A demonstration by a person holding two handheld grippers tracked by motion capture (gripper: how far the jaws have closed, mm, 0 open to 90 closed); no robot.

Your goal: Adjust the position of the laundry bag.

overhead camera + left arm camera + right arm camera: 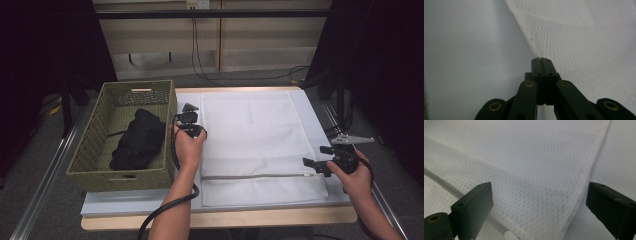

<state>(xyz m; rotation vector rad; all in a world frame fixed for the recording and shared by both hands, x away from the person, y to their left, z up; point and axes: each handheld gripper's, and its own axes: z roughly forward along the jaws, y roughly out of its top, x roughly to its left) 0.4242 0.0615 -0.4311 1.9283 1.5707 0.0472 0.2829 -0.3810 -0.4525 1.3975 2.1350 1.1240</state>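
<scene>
White mesh bag (250,145) lies flat on my bench (215,215), zipper toward the near edge. My left fingers (541,60) are pressed together at its left edge; whether they pinch mesh, I cannot tell. My right fingers (539,202) spread wide around its zipper-end corner.

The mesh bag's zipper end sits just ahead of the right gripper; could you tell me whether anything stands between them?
Nothing visible does. The right gripper is open, and the mesh bag corner with its zipper end lies directly between and ahead of its jaws, on the bare table.
</scene>
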